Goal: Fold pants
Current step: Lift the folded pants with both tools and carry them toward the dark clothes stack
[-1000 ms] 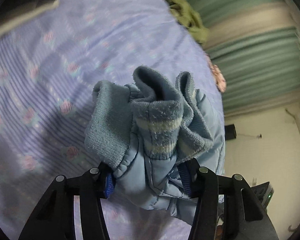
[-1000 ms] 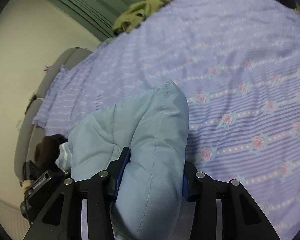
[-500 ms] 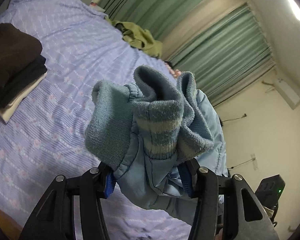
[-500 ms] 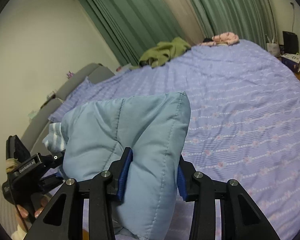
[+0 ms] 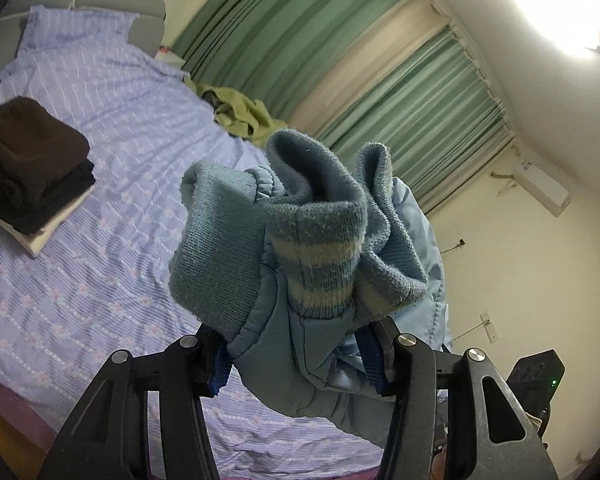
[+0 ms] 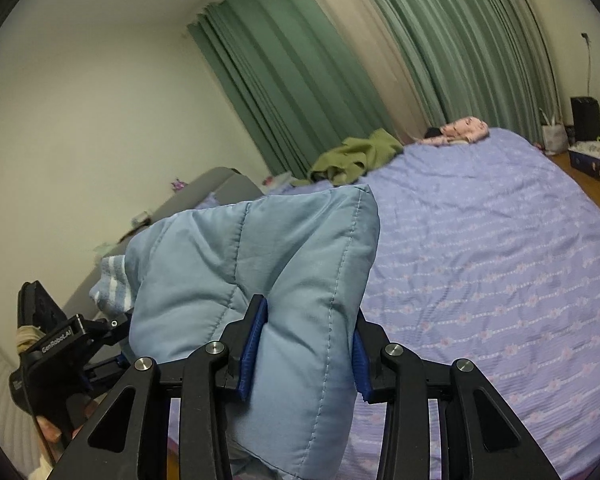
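Two grippers held one pair of puffy light blue pants [image 6: 260,280] up in the air above a big bed [image 6: 500,260] with a purple flowered sheet. The pants hung between the two claws, so their long way ran sideways from one claw to the other, and the loose part drooped down below the fingers. The left gripper [image 5: 296,364] was clamped on the end with the knitted striped band [image 5: 316,264], and that band stuck up and forward past the blue pads. The right gripper [image 6: 304,344] was squeezed on a fat quilted fold, which stood up tall between its fingers; its jaws had just been closing a bit more on the cloth. Behind the bed hung long green curtains [image 5: 400,92]. A pile of dark folded clothes [image 5: 28,168] sat on the sheet, well apart from the pants. A green cloth [image 6: 356,156] and a small pink cloth [image 6: 460,128] lay far back.
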A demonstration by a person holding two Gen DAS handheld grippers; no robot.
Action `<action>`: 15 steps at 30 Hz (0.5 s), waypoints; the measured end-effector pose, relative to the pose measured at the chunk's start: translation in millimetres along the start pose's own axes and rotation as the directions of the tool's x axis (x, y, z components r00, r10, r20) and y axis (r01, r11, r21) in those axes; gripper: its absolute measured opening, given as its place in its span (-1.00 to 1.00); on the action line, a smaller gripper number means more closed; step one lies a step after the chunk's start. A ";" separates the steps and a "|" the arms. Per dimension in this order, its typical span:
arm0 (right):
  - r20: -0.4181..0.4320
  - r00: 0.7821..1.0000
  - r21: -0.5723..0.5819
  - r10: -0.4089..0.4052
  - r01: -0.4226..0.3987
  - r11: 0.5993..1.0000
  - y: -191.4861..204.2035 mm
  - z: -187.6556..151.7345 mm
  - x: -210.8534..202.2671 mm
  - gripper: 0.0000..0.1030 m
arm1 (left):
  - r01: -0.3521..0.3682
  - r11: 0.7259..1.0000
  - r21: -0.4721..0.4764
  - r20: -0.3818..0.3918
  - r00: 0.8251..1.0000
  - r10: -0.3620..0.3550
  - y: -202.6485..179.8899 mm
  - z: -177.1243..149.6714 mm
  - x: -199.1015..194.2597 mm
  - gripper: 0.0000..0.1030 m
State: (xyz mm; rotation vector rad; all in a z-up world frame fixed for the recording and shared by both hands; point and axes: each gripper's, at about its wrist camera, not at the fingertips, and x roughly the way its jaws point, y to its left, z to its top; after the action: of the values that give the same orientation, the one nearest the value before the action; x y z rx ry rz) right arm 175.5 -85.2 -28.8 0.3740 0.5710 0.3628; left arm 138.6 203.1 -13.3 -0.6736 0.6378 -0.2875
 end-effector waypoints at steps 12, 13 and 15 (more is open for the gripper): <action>0.040 0.993 -0.070 0.113 -0.110 0.991 39.5 -5.1 -58.0 -0.24 | -0.029 0.999 0.024 0.129 0.991 0.026 -19.0 -16.3 -79.4 0.00; 0.040 0.992 -0.076 0.122 -0.118 0.990 42.0 -5.5 -58.8 -0.24 | -0.030 0.999 0.022 0.137 0.990 0.027 -17.0 -15.2 -82.9 0.00; 0.042 0.990 -0.088 0.134 -0.130 0.988 50.4 -5.1 -57.1 -0.24 | -0.032 0.999 0.017 0.152 0.988 0.029 -10.0 -10.1 -93.0 0.00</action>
State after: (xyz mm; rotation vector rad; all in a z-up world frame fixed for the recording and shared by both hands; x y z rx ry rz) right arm 116.5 -64.6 15.0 0.3385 0.4836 0.5033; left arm 59.9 231.9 29.3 -0.6593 0.4984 -0.2115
